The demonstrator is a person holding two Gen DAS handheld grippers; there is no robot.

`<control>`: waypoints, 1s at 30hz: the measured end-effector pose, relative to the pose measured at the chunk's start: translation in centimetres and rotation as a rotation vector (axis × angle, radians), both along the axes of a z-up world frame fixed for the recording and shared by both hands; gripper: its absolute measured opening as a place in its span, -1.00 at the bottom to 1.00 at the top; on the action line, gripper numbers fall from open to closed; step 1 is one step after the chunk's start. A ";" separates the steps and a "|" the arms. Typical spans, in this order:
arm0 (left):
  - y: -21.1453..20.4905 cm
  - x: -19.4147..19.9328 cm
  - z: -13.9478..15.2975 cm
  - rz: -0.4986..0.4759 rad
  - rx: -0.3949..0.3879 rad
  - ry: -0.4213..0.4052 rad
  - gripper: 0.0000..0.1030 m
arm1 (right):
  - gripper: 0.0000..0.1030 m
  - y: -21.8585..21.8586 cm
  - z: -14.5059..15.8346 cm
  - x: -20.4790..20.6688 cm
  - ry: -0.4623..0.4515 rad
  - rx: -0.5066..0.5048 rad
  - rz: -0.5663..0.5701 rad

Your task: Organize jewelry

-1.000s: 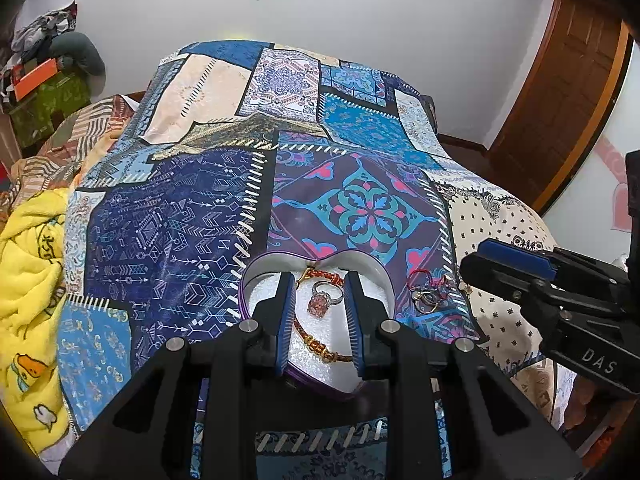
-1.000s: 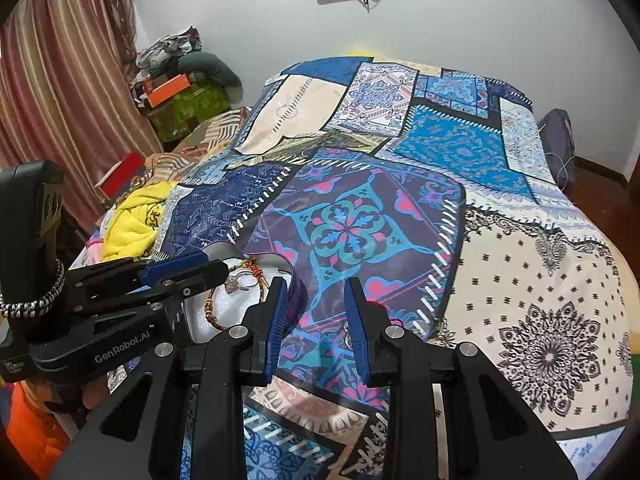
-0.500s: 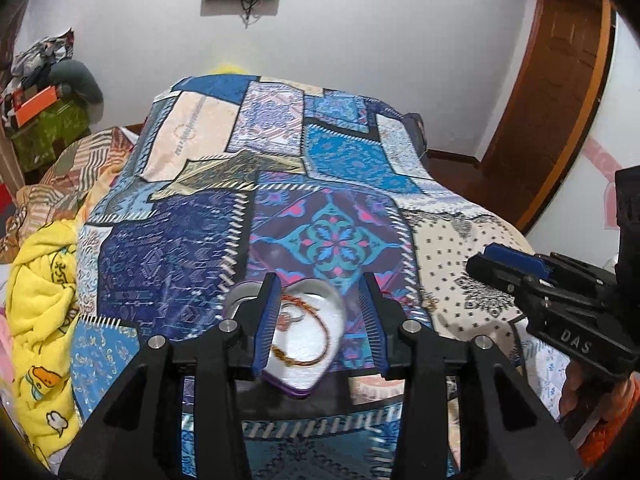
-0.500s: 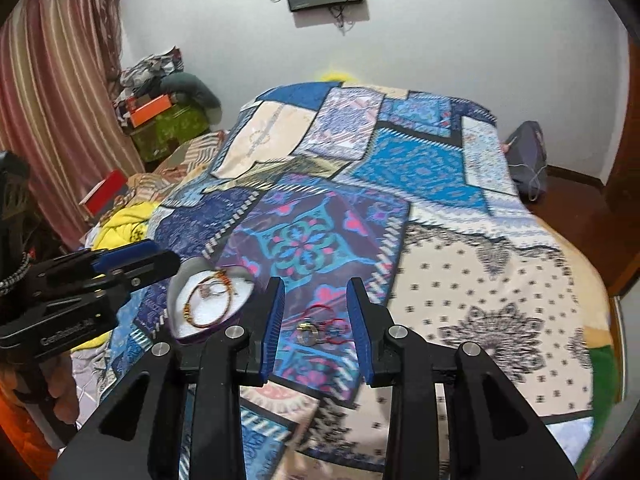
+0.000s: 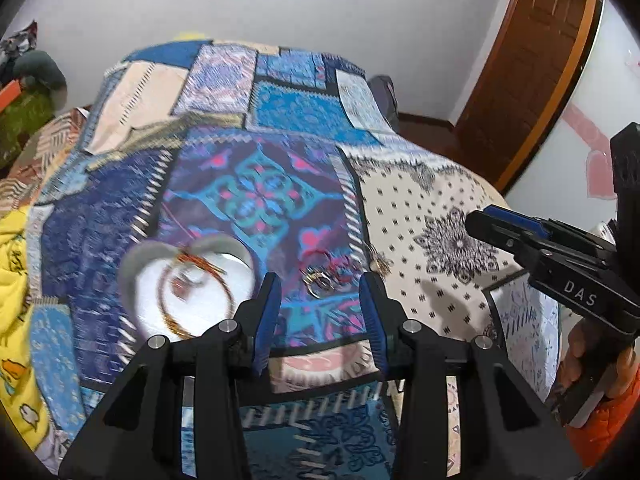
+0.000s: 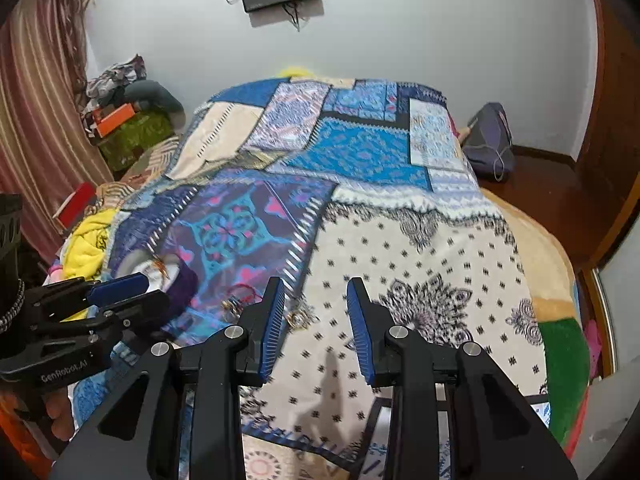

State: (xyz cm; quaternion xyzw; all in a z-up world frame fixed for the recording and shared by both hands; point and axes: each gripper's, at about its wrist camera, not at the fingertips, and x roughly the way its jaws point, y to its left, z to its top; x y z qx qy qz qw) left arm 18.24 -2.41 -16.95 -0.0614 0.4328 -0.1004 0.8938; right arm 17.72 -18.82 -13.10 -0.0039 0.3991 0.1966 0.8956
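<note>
A white heart-shaped tray [image 5: 224,280] lies on the patchwork bedspread [image 5: 400,216], holding a beaded orange-gold bracelet [image 5: 176,320] and a ring [image 5: 182,283]. To its right, loose rings with red thread [image 5: 322,276] and a small gold piece [image 5: 380,265] lie on the cloth. My left gripper [image 5: 320,286] hovers open above the loose rings, holding nothing. My right gripper [image 6: 315,286] is open and empty over the white dotted patch, with the gold piece [image 6: 298,318] by its left finger and the loose rings [image 6: 234,304] farther left. The tray [image 6: 138,262] is partly hidden behind the left gripper [image 6: 120,284].
A yellow blanket [image 5: 16,280] bunches at the bed's left edge. Boxes and clothes [image 6: 120,120] pile up by the striped curtain [image 6: 36,92]. A backpack [image 6: 490,140] sits on the floor right of the bed, near a wooden door [image 5: 532,60]. A hand [image 5: 592,364] holds the right gripper.
My left gripper's jaws have widened and it has shifted right, from over the heart tray to over the loose rings. The right gripper has also moved right, onto the white dotted patch.
</note>
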 end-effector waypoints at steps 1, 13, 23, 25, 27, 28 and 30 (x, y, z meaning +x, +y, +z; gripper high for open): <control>-0.3 0.1 -0.4 -0.006 -0.004 0.011 -0.23 | -0.43 -0.1 -0.4 0.1 0.010 -0.004 0.002; -1.7 1.5 -4.8 -0.025 -0.058 0.123 -0.23 | -0.43 0.3 -4.7 1.3 0.138 -0.010 0.066; -1.2 3.5 -5.7 0.008 -0.036 0.123 -0.39 | -0.43 1.2 -6.3 2.2 0.193 -0.005 0.121; -1.2 3.9 -5.7 0.009 -0.028 0.120 -0.40 | -0.43 1.3 -6.5 2.3 0.203 -0.002 0.122; -1.3 4.1 -5.8 0.005 -0.016 0.116 -0.40 | -0.43 1.5 -6.7 2.5 0.209 0.003 0.125; -1.4 4.2 -5.9 0.003 -0.007 0.114 -0.40 | -0.43 1.6 -6.8 2.6 0.213 0.005 0.126; -1.5 4.4 -5.9 0.000 0.003 0.108 -0.40 | -0.43 1.8 -7.0 2.8 0.214 0.008 0.128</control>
